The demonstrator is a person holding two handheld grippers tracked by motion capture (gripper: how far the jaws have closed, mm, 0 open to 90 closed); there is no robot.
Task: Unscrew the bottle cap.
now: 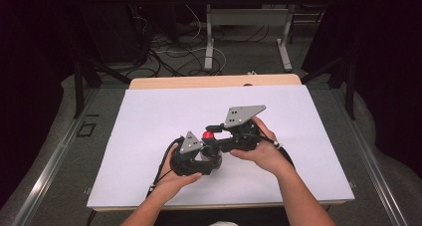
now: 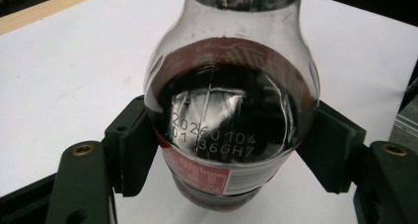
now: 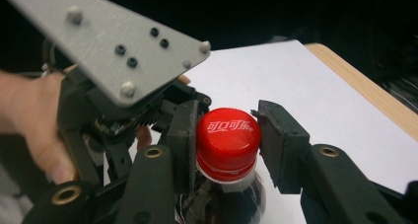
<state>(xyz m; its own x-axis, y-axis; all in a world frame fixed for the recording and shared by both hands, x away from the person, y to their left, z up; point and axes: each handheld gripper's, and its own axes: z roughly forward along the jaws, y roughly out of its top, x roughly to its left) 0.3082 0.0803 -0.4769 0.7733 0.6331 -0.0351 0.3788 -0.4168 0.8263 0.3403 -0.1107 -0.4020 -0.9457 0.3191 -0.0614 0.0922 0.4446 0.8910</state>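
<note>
A small cola bottle [image 2: 229,100] of dark drink, with a red label and a printed date code, is clamped at its body by my left gripper [image 2: 229,152], both pads pressed against its sides. Its red cap [image 3: 227,135] sits between the pads of my right gripper [image 3: 225,141], which is shut on it. From above, the cap [image 1: 209,135] shows as a red spot between the two grippers, just above the middle of the white table. My left gripper [image 1: 213,154] comes in from the lower left and my right gripper [image 1: 211,135] from the right.
A white sheet [image 1: 149,121] covers the table, with a wooden edge [image 1: 214,80] showing at the back. Beyond it are a grey floor, cables [image 1: 164,56] and the legs of another table [image 1: 209,42]. Dark curtains stand at both sides.
</note>
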